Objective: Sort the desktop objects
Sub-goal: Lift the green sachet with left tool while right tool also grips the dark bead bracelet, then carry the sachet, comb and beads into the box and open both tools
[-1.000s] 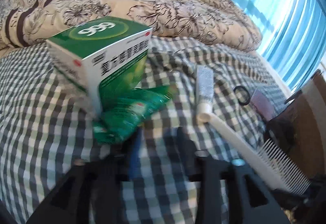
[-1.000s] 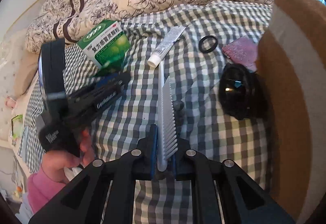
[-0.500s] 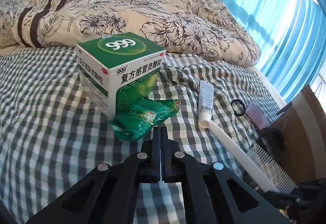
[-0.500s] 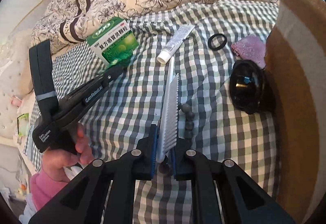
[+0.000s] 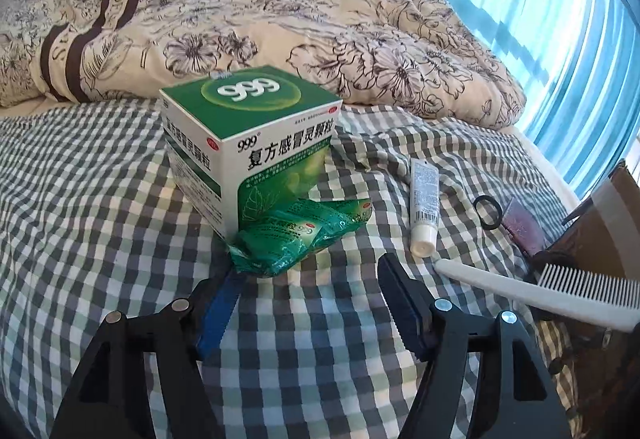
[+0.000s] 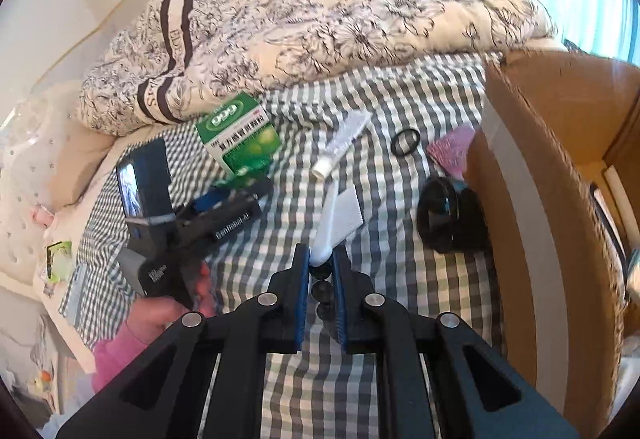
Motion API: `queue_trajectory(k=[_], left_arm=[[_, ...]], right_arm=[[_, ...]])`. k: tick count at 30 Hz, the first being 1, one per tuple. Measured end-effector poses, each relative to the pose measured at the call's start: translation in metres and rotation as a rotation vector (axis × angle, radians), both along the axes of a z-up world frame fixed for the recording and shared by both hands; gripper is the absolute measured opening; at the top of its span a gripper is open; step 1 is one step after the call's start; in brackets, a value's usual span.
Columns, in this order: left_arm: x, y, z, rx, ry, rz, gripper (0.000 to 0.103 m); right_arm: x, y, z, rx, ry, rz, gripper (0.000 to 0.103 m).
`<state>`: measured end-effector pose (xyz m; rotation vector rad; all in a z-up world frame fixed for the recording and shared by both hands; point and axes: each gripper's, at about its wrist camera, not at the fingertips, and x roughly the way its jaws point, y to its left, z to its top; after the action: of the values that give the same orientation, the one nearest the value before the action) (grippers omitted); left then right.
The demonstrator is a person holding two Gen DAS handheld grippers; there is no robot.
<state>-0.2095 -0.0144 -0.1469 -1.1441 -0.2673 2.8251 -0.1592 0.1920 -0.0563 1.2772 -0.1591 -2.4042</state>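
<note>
Checkered bedsheet [image 5: 100,207] is carrying the sorting objects.
Left gripper [image 5: 308,271] is gaping wide behind green sachets [image 5: 296,235]; right gripper [image 6: 321,263] is clamping the white comb [image 6: 340,219].

Left two-finger black gripper [image 5: 310,271] with blue-lined pads: jaws spread wide apart, nothing between them, held low and pointing forward. Seen from the right wrist view, a hand [image 6: 168,309] with a pink sleeve [image 6: 114,359] grasps its handle. Right two-finger black gripper [image 6: 321,259]: jaws drawn close together, pinching the end of a white plastic comb [image 6: 340,219].
</note>
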Motion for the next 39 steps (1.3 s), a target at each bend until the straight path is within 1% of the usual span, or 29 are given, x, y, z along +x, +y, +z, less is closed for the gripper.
queue_trajectory(k=[1,3,5,7,8,9,10,11,15,17,18,19,20,21,23,26,29,31,33,35,39], left_arm=[[0.003,0.000,0.003,-0.016,0.014,-0.006,0.074],[0.007,-0.001,0.009,-0.049,0.039,-0.018,0.081],[0.009,-0.003,0.016,-0.074,0.068,-0.028,0.082],[0.011,-0.008,0.021,-0.048,0.095,-0.040,0.085],[0.010,-0.012,0.022,-0.028,0.104,-0.036,0.088],[0.008,-0.014,0.021,-0.013,0.103,-0.028,0.089],[0.004,-0.015,0.018,-0.007,0.088,-0.025,0.089],[-0.001,-0.014,0.014,-0.018,0.071,-0.024,0.089],[-0.019,-0.006,-0.001,-0.129,0.023,0.018,0.089],[-0.028,-0.007,-0.011,-0.117,-0.026,0.008,0.089],[-0.031,-0.009,-0.014,-0.106,-0.048,0.001,0.080],[-0.032,-0.010,-0.017,-0.093,-0.060,-0.007,0.062],[-0.033,-0.011,-0.018,-0.077,-0.063,-0.016,0.039],[-0.031,-0.012,-0.017,-0.070,-0.055,-0.018,0.034],[-0.028,-0.013,-0.013,-0.065,-0.036,-0.023,0.032],[-0.018,-0.017,-0.006,-0.053,-0.006,-0.003,0.032],[0.002,-0.015,0.008,-0.034,0.004,0.017,0.032],[0.018,-0.009,0.020,-0.040,0.015,0.019,0.032],[0.038,0.001,0.038,-0.052,0.011,0.010,0.032],[0.061,0.014,0.057,-0.047,0.009,-0.014,0.032],[0.103,0.037,0.087,-0.071,0.027,-0.034,0.032]], right_arm=[[0.000,-0.002,0.001,-0.004,0.003,0.004,0.011],[0.000,-0.007,0.002,-0.014,0.006,0.019,0.011],[0.002,-0.009,0.003,-0.022,0.011,0.029,0.011],[0.004,-0.008,0.007,-0.029,0.020,0.035,0.011],[0.006,-0.008,0.010,-0.031,0.026,0.035,0.011],[0.007,-0.007,0.013,-0.036,0.034,0.039,0.011],[0.009,-0.006,0.017,-0.041,0.043,0.040,0.011],[0.011,-0.005,0.019,-0.045,0.050,0.044,0.011],[0.016,-0.001,0.025,-0.046,0.058,0.058,0.011],[0.015,0.001,0.022,-0.052,0.045,0.053,0.011],[0.015,0.002,0.019,-0.051,0.037,0.051,0.011],[0.015,0.003,0.017,-0.050,0.031,0.046,0.011],[0.014,0.003,0.014,-0.052,0.022,0.045,0.011],[0.014,0.003,0.012,-0.054,0.015,0.045,0.011],[0.014,0.003,0.009,-0.055,0.005,0.042,0.011],[0.015,0.002,0.009,-0.061,-0.002,0.044,0.011],[0.019,0.006,0.012,-0.074,-0.005,0.042,0.011],[0.024,0.010,0.019,-0.094,0.002,0.043,0.010],[0.033,0.015,0.028,-0.112,0.019,0.048,0.010],[0.043,0.025,0.039,-0.129,0.040,0.048,0.009],[0.061,0.052,0.057,-0.151,0.067,0.032,0.009]])
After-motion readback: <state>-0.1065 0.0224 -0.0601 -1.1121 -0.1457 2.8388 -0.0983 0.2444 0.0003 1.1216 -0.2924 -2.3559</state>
